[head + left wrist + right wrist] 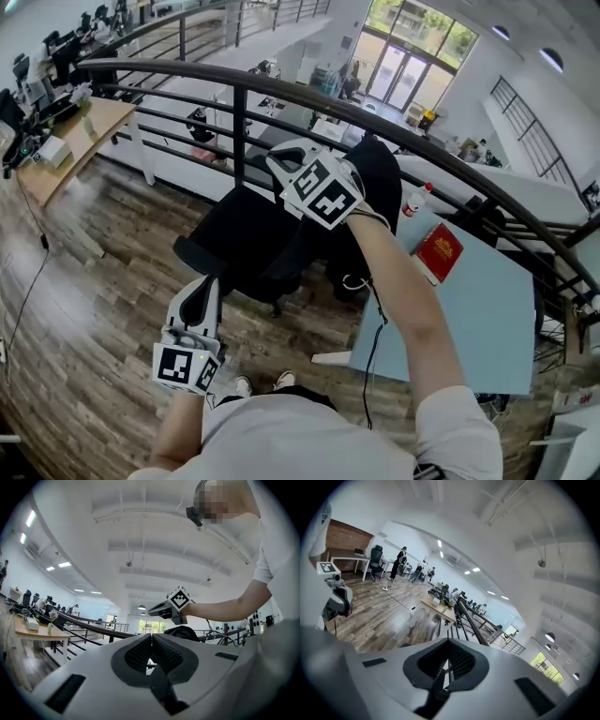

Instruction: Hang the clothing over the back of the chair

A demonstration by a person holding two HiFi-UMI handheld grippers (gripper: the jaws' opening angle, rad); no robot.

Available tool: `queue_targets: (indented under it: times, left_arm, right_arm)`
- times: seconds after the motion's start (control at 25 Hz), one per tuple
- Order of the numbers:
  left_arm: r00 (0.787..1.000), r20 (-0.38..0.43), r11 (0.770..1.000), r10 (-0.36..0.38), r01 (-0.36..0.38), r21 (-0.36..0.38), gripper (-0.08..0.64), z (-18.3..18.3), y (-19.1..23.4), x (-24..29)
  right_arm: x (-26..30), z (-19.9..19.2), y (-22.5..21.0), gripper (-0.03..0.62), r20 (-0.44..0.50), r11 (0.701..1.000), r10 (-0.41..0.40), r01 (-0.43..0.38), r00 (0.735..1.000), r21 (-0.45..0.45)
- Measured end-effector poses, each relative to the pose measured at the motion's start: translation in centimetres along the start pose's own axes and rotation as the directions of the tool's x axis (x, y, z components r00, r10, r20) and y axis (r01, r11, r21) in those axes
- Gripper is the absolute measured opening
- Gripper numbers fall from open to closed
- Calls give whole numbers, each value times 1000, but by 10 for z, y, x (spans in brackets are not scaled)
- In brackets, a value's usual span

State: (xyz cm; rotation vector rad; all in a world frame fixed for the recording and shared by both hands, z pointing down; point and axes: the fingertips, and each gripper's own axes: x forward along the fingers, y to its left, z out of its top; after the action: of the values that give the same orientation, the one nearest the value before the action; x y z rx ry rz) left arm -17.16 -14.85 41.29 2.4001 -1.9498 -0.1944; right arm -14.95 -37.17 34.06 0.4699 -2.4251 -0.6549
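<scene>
A black office chair (239, 234) stands before me on the wooden floor. Black clothing (382, 176) is draped over its back; in the left gripper view the clothing (180, 632) shows as a dark hump. My right gripper (277, 161) is raised above the chair seat, left of the draped back, and points toward the railing. Its jaws (449, 649) are shut with nothing between them. The left gripper view shows it (152, 612) in mid-air, apart from the clothing. My left gripper (204, 283) is held low near my body, in front of the chair, shut (151, 641) and empty.
A curved black railing (234, 94) runs behind the chair. To the right stands a light blue table (469, 319) with a red book (438, 253) and a white bottle (415, 200). A wooden desk (75, 141) stands at far left. A cable (373, 328) hangs beside the table.
</scene>
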Motion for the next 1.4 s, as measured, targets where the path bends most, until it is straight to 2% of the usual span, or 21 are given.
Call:
queue_targets:
  times: [0.16, 0.24, 0.4, 0.56, 0.68, 0.84, 1.16, 1.4]
  left_arm:
    - [1000, -4, 1000, -29, 29, 1, 29, -4, -3, -6]
    - [999, -7, 999, -36, 36, 1, 29, -5, -2, -9]
    - [998, -11, 999, -54, 54, 6, 29, -4, 1, -14]
    - [997, -1, 997, -79, 79, 14, 29, -2, 1, -18]
    - [995, 8, 994, -104, 104, 23, 29, 2, -1, -21]
    - [991, 22, 991, -131, 130, 40, 29, 9, 0, -25]
    - [987, 58, 987, -147, 143, 72, 29, 26, 13, -37]
    - [990, 72, 989, -124, 117, 87, 29, 34, 20, -44]
  right_arm:
    - [-32, 8, 17, 17, 83, 998, -33, 29, 996, 54]
    - [-45, 5, 22, 17, 93, 992, -45, 33, 995, 124]
    - [-79, 0, 31, 17, 130, 956, -85, 45, 988, 289]
    - [-114, -17, 32, 17, 133, 917, -205, 143, 970, 372]
    - [-145, -30, 35, 17, 137, 878, -292, 209, 946, 431]
    - [-184, -45, 42, 17, 128, 811, -396, 281, 909, 513]
    - [-259, -64, 67, 17, 75, 699, -583, 452, 809, 554]
    - [-300, -72, 90, 17, 64, 651, -647, 507, 760, 565]
